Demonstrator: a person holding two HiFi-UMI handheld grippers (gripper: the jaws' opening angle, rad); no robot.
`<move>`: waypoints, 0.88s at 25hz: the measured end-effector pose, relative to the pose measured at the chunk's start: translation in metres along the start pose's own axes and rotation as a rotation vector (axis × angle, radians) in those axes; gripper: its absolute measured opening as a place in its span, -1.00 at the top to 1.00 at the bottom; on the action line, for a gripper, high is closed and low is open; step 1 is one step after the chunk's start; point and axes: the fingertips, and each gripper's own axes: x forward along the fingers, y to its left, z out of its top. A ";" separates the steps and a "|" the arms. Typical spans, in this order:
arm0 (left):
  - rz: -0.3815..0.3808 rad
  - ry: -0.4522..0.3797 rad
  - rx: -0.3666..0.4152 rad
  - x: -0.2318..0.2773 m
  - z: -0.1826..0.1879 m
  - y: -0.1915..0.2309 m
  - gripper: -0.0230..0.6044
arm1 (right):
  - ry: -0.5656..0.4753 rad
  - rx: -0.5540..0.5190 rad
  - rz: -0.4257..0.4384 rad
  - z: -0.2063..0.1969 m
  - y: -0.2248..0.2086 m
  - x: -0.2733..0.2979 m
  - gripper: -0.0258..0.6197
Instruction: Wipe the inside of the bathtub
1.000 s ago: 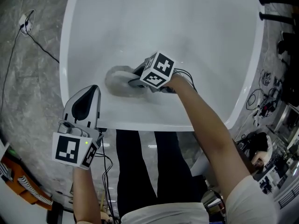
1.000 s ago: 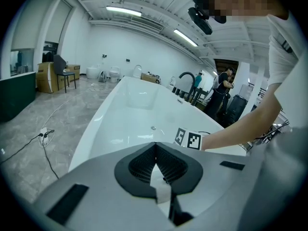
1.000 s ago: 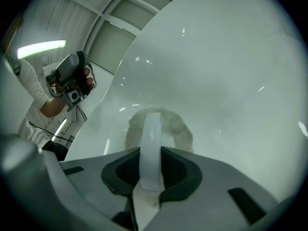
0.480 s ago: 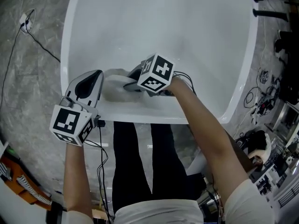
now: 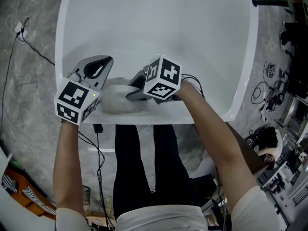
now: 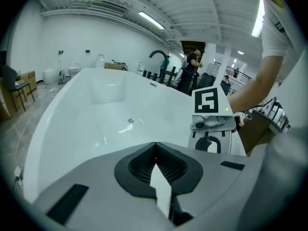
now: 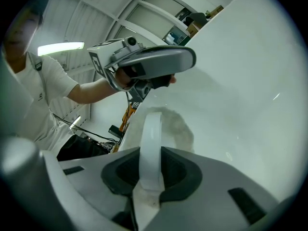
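Shows the right gripper (image 7: pixel 150 177) at 6 o'clock, jaws pinched together on a white strap (image 7: pixel 151 138). Follows that strap up toward centre onto a grey-white pad (image 7: pixel 177 129) lying against the white bathtub (image 7: pixel 240 81) wall (glossy, filling everything from 1 to 5 o'clock). Finds the left gripper (image 7: pixel 154 61) at 11 o'clock, above the pad and apart from it, on a bare arm (image 7: pixel 89 94), with a white sleeve (image 7: pixel 50 83) at 9 o'clock.

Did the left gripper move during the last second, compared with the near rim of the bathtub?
Yes. The left gripper went forward, from outside the bathtub's near rim to over it, closer to the cloth.
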 end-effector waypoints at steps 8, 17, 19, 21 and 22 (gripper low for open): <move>-0.146 0.040 0.014 0.049 -0.004 -0.022 0.90 | 0.020 0.034 0.053 -0.035 0.011 -0.029 0.63; -0.220 0.155 0.110 0.094 -0.033 -0.043 0.90 | 0.026 0.108 0.066 -0.074 -0.002 -0.054 0.63; -0.230 0.160 0.101 0.102 -0.034 -0.046 0.90 | 0.025 0.116 0.064 -0.079 -0.005 -0.057 0.63; -0.243 0.161 0.081 0.110 -0.035 -0.049 0.90 | 0.024 0.126 0.060 -0.084 -0.011 -0.058 0.63; -0.248 0.163 0.080 0.114 -0.036 -0.050 0.90 | 0.022 0.131 0.058 -0.086 -0.014 -0.059 0.63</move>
